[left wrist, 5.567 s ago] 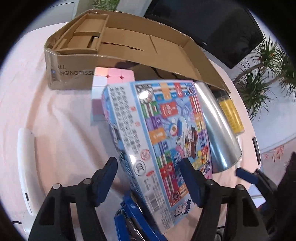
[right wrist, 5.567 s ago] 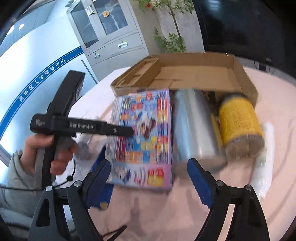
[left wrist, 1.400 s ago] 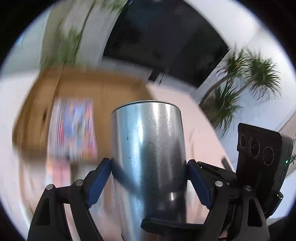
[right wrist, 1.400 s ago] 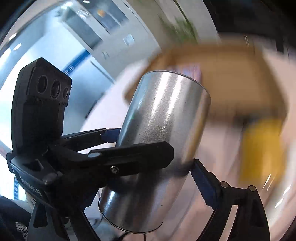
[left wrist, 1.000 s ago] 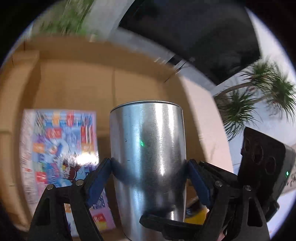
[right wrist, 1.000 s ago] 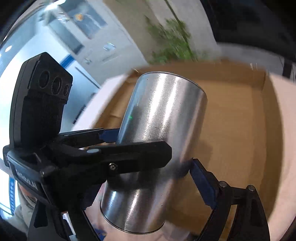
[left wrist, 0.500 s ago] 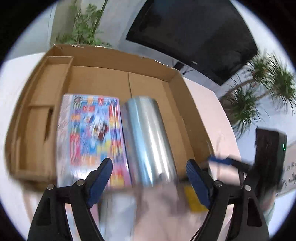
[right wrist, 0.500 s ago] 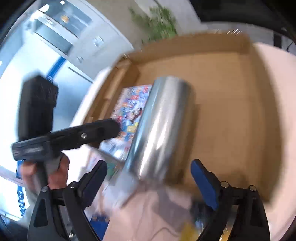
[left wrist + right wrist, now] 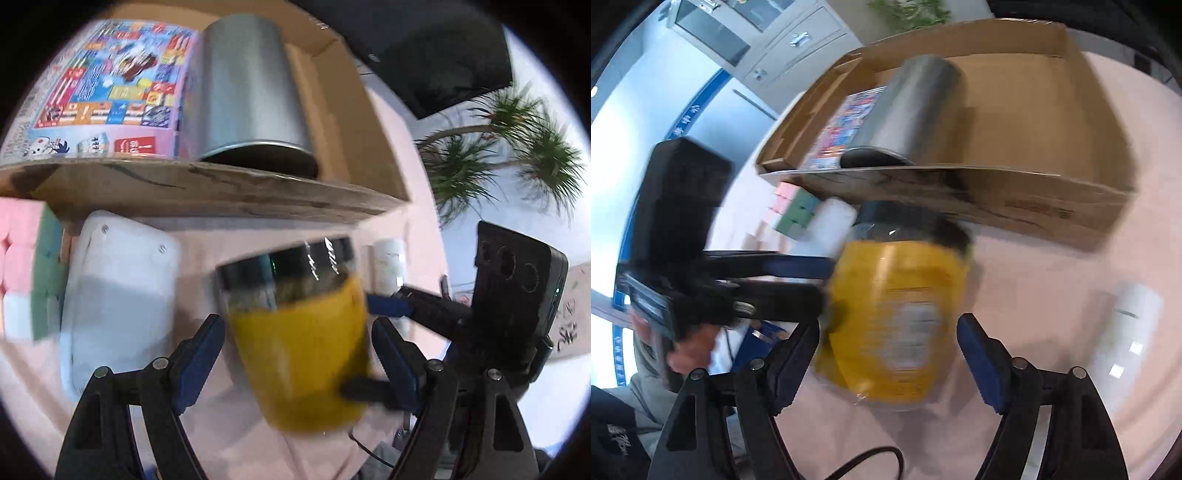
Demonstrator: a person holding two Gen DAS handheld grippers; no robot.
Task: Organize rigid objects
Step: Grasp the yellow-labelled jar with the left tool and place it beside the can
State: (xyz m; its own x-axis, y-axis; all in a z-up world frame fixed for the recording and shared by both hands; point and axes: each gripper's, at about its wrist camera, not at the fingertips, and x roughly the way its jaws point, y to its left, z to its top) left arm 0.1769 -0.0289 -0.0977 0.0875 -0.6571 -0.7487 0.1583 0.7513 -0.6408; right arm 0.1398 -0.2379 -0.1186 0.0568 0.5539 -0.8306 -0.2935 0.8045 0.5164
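We have both sets of jaws spread wide around the yellow-labelled jar lying on the pink desk; whether any pad touches it, we cannot tell through the blur. Beyond the jaws, the cardboard box holds the metal cylinder beside the colourful box.

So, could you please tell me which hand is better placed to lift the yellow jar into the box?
Neither alone: the left gripper and right gripper each straddle the yellow jar, fingers open, just before the box.

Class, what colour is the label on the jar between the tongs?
Yellow, on the jar; clearest in the right wrist view.
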